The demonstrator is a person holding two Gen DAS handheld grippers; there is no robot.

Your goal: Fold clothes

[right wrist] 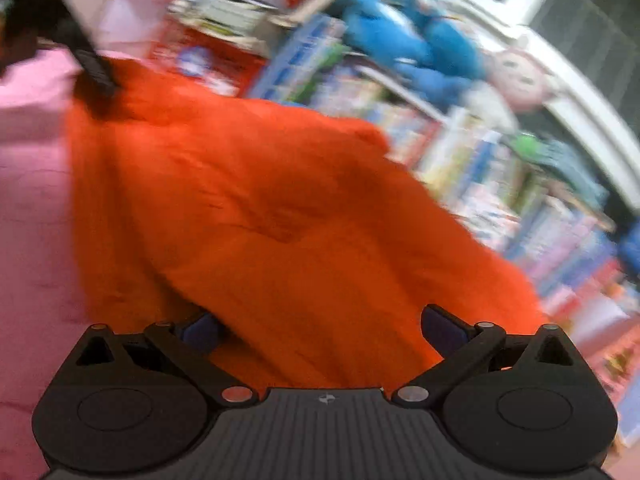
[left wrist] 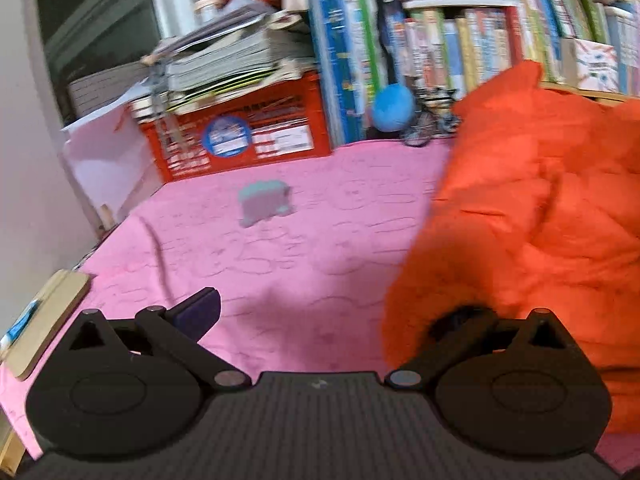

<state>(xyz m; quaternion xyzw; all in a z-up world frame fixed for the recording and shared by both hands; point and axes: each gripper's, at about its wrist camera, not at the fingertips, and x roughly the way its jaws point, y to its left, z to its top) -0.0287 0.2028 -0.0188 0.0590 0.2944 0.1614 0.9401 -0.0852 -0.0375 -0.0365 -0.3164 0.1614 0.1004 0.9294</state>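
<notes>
Pink quilted cover lies over the surface that carries an orange garment, bunched up on its right side. Left gripper has its jaws wide apart, the right finger hidden in the cloth. Right gripper is wide open too, with orange cloth between its fingers. Behind stand a red crate and books; their labels are too blurred to read.

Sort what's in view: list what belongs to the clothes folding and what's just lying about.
For the job:
orange garment
pink bed cover it lies on
left gripper
right gripper

Lying about:
small grey-green toy
red crate
stacked magazines
bookshelf
blue plush toy
</notes>
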